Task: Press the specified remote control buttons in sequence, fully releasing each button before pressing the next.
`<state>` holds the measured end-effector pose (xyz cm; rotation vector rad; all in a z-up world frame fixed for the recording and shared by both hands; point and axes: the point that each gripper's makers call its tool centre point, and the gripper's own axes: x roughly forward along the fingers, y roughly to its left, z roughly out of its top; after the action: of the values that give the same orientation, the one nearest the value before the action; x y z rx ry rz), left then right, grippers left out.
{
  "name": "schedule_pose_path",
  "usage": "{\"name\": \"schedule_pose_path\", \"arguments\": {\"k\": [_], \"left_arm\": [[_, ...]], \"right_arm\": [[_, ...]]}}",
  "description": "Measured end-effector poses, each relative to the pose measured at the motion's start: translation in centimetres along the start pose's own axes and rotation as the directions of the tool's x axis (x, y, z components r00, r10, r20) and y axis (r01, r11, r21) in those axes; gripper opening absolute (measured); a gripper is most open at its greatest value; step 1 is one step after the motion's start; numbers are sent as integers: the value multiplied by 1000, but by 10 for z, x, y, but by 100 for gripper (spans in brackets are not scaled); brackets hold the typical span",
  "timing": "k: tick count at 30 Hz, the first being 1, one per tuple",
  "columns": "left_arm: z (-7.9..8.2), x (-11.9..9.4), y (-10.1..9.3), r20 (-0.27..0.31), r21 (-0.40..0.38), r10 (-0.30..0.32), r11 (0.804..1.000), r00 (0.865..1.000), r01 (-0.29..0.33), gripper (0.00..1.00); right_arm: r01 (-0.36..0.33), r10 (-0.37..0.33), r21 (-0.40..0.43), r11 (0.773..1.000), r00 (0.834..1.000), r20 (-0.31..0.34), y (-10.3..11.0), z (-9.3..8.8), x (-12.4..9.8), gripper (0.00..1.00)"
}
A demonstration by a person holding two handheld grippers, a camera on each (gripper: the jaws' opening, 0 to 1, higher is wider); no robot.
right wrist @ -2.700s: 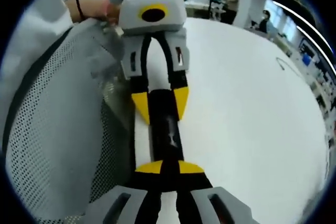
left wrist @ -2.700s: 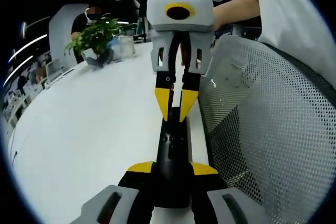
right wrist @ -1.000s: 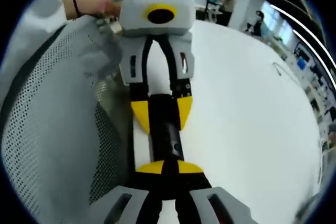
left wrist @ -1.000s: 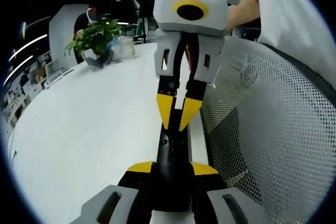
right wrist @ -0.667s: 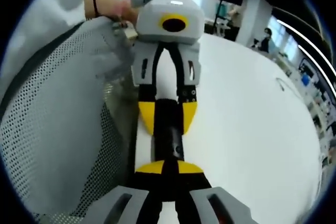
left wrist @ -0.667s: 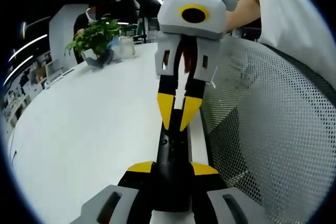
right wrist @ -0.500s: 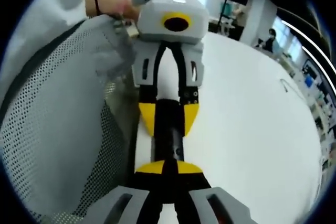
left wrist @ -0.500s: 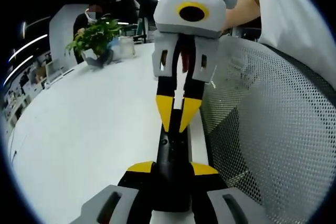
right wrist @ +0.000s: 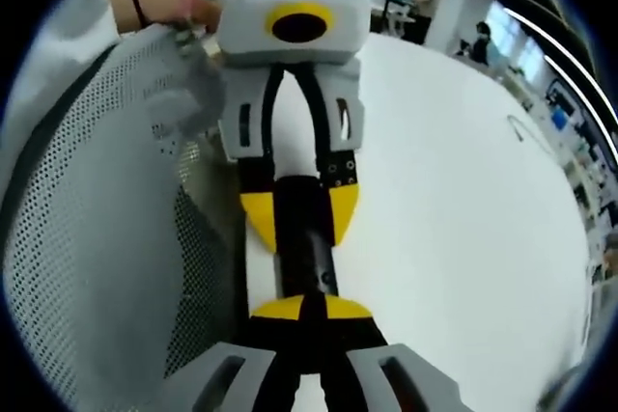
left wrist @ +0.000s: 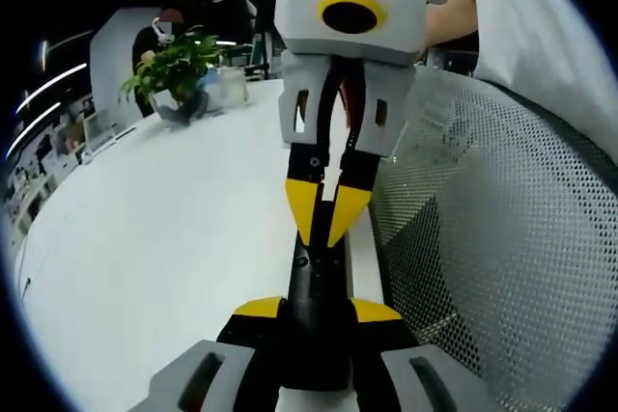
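Observation:
A black remote [left wrist: 319, 272] lies lengthwise over the white table edge, and my left gripper [left wrist: 317, 311] is shut on its near end. My right gripper [left wrist: 325, 229] comes in from the far side. Its yellow fingertips [left wrist: 302, 207] are closed into a point that rests on the remote's button face. In the right gripper view, my right gripper [right wrist: 309, 310] is shut, tips together on top of the remote [right wrist: 307, 256]. My left gripper [right wrist: 299, 217] faces it there, its yellow fingers [right wrist: 258, 218] clamping the remote's sides.
A white table [left wrist: 164, 229] spreads to the left. A grey mesh chair back [left wrist: 483, 238] stands close beside the remote. A potted plant [left wrist: 174, 69] sits at the table's far end. A person's arm [left wrist: 454, 16] holds the right gripper.
The right gripper's body has rocked slightly and its closed tips sit a little lower on the remote. The left gripper has kept its hold and place.

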<state>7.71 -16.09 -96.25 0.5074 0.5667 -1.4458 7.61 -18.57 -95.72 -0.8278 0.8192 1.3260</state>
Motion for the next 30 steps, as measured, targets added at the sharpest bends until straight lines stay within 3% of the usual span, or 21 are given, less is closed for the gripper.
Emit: {"name": "schedule_pose_path", "arguments": {"k": [4,10,19,30], "left_arm": [[0,0,0,0,1,1,1000,1000,-1,25],[0,0,0,-3,0,4,1000,1000,-4,25],[0,0,-1,-4,0,5,1000,1000,-5,25],[1,0,-1,-3,0,4,1000,1000,-4,25]], "right_arm": [[7,-5,-60,998,999,45,1,1,-1,2],[14,-12,-29,999,998,65,1,2,-2,2],[12,-9,-66,998,999,45,3,5,-1,0],[-39,39,4,999,999,11,4,6,1,0]]}}
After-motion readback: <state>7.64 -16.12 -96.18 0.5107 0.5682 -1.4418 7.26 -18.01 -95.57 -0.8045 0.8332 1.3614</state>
